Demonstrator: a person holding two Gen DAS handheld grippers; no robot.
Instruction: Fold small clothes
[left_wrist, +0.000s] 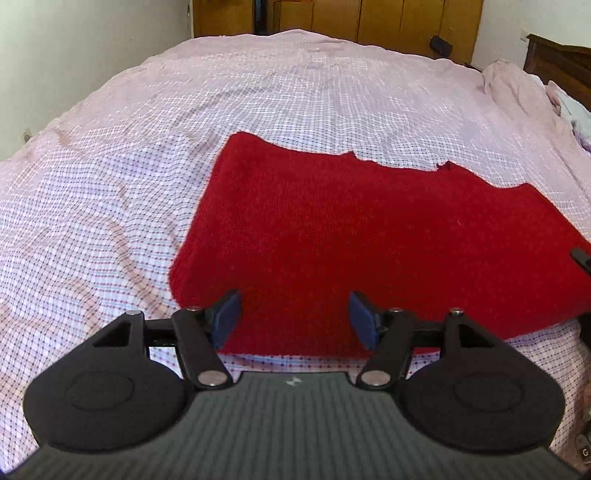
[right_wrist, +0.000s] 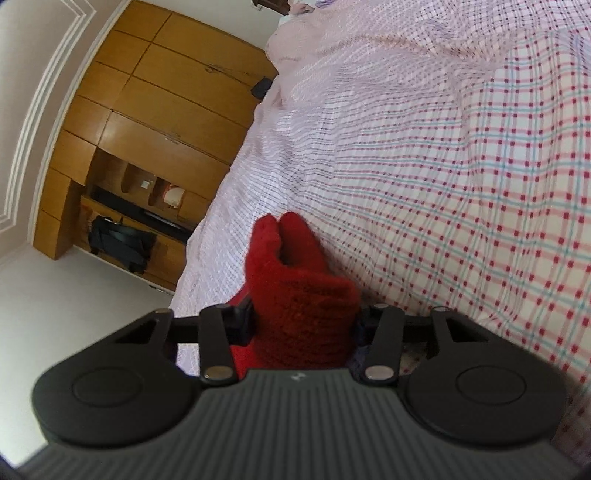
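Note:
A red knitted garment (left_wrist: 351, 236) lies spread flat on the checked bedsheet (left_wrist: 147, 155). My left gripper (left_wrist: 295, 317) is open, its blue pads just above the garment's near edge, holding nothing. In the right wrist view, a bunched fold of the same red garment (right_wrist: 303, 295) fills the wide gap between the fingers of my right gripper (right_wrist: 304, 325). The pads are mostly hidden by the cloth, so I cannot tell whether they press on it. A black tip of the right gripper (left_wrist: 581, 258) shows at the left wrist view's right edge.
The bed runs far ahead to a wooden wardrobe (left_wrist: 369, 18). A crumpled pink cover (left_wrist: 517, 85) and a dark headboard (left_wrist: 561, 59) are at the right. In the right wrist view, wooden cabinets (right_wrist: 140, 147) and white floor (right_wrist: 74, 302) lie past the bed's edge.

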